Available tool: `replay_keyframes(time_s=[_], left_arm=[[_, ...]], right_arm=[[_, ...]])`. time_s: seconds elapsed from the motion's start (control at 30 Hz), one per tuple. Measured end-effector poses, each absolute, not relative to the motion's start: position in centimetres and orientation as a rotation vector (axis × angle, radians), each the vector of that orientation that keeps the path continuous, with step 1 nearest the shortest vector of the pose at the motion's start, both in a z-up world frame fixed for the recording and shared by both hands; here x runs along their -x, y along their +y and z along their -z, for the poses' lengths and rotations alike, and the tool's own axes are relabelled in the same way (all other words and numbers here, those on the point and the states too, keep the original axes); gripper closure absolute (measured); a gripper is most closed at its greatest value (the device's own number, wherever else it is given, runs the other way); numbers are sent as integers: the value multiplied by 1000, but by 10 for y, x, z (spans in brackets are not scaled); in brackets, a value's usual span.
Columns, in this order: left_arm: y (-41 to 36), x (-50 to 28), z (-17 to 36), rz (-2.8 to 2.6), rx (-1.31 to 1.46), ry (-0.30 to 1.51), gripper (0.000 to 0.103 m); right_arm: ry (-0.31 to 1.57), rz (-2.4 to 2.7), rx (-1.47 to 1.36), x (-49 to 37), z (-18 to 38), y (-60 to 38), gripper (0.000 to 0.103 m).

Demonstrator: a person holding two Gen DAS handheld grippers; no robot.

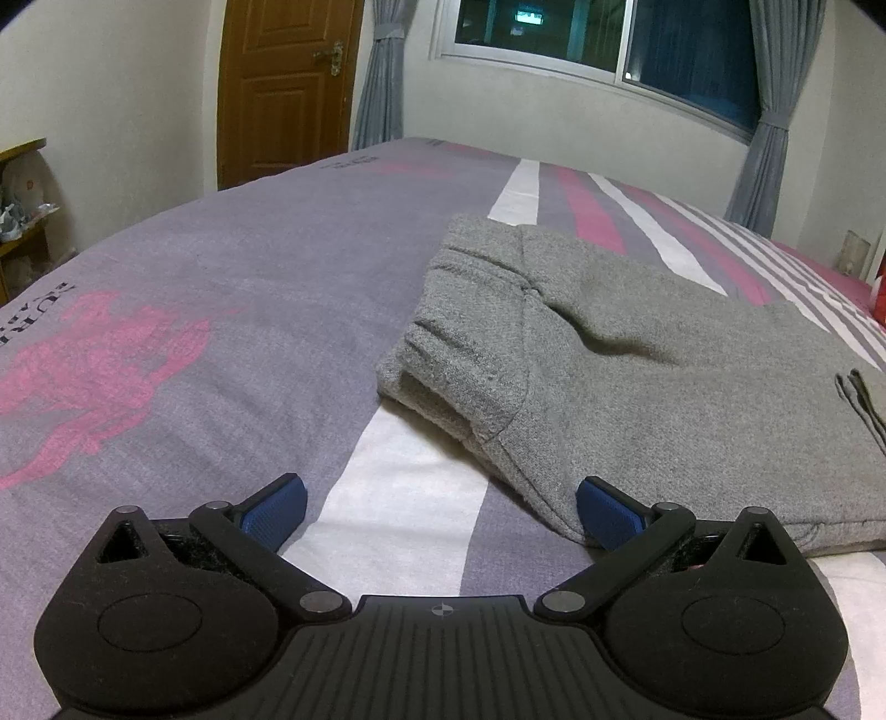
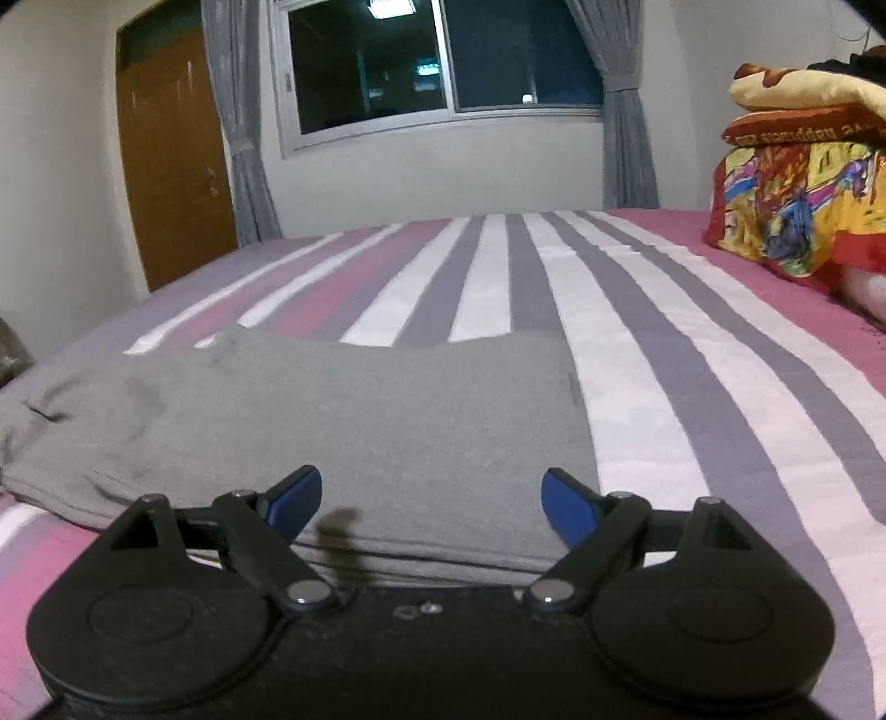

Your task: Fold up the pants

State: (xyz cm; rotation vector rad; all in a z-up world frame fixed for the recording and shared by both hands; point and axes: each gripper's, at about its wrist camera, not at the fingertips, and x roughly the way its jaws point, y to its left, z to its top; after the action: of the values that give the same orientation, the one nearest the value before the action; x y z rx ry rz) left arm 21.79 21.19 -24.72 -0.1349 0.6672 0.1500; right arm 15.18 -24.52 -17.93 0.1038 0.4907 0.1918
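Grey pants [image 1: 637,354] lie folded flat on the striped bed [image 1: 221,310], waistband at their left end. My left gripper [image 1: 440,507] is open and empty, just in front of the pants' near left corner; its right pad [image 1: 606,515] is at the fabric edge. In the right wrist view the pants [image 2: 343,421] stretch across the bed [image 2: 692,387]. My right gripper [image 2: 432,501] is open and empty, low over the pants' near edge.
A stack of colourful folded blankets [image 2: 803,183] sits at the bed's far right. A brown door [image 1: 282,83], a window [image 1: 603,39] with grey curtains and a shelf [image 1: 22,216] at the left stand beyond the bed.
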Motion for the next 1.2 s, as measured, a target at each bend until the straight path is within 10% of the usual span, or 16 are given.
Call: replay_keyframes(time_s=[1.0,1.07,1.17,1.2], left_arm=[[212,-218,248,-151,134,666,0],[212,-218,248,-150,135,665,0],[212,-218,248,-150,135,666,0],[212,-218,248,-149,136,665,0]], right_arm=[[329,-204,-39,-135,158,-244,16],[356,-224,-54,-138,158,-245,98],[380,-188,-93,-144,163,-250,102],[382,-175,-99,-144,164,-250,87]])
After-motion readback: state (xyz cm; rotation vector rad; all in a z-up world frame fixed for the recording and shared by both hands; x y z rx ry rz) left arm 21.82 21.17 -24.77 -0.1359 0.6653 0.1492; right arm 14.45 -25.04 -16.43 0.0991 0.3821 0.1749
